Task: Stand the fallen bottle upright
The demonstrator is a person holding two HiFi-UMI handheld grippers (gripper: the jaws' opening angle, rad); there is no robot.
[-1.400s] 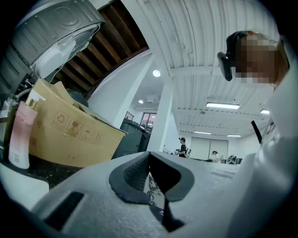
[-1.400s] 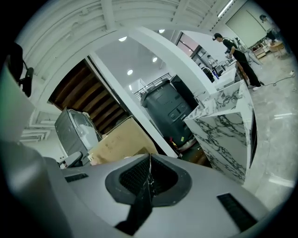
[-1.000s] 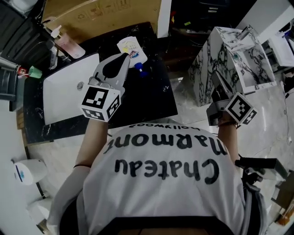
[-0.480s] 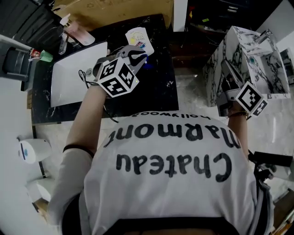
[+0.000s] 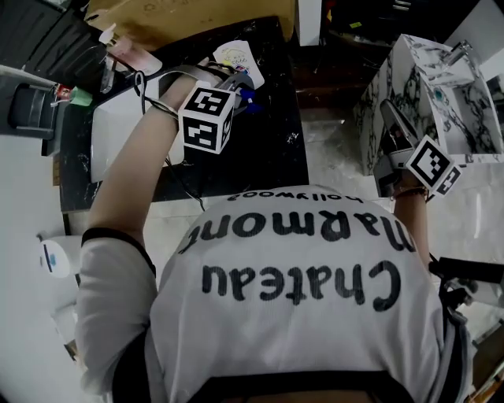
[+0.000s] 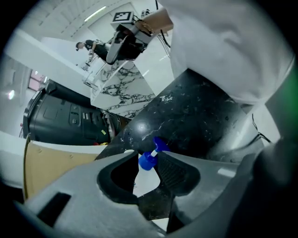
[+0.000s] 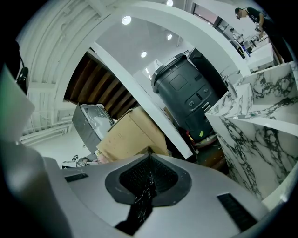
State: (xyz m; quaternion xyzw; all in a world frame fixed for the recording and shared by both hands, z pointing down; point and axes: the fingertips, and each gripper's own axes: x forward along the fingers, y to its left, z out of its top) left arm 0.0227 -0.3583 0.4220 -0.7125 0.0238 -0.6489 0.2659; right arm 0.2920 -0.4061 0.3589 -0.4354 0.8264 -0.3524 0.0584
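The fallen bottle (image 5: 235, 57) is white with a picture label and a blue pump cap (image 5: 249, 99). It lies on the black marble counter (image 5: 268, 149), cap end toward me. My left gripper (image 5: 239, 83) points steeply down over the cap end. In the left gripper view the blue cap (image 6: 149, 159) and the white bottle neck (image 6: 143, 180) show between the jaws of the left gripper (image 6: 148, 156). These jaws have just been opening, and the pads do not press the cap. My right gripper (image 5: 391, 130) hangs off the counter's right side, and the right gripper (image 7: 149, 162) is shut on nothing.
A white basin (image 5: 118, 134) sits left of the bottle, with a pink soap bottle (image 5: 130, 53) and a cardboard box (image 5: 189, 16) behind. A marble cabinet (image 5: 441, 86) stands right of the counter. A black bin (image 6: 60, 123) is beyond.
The left gripper has rolled over and dropped toward the bottle's cap end, and its jaws have opened. The right gripper has shifted slightly.
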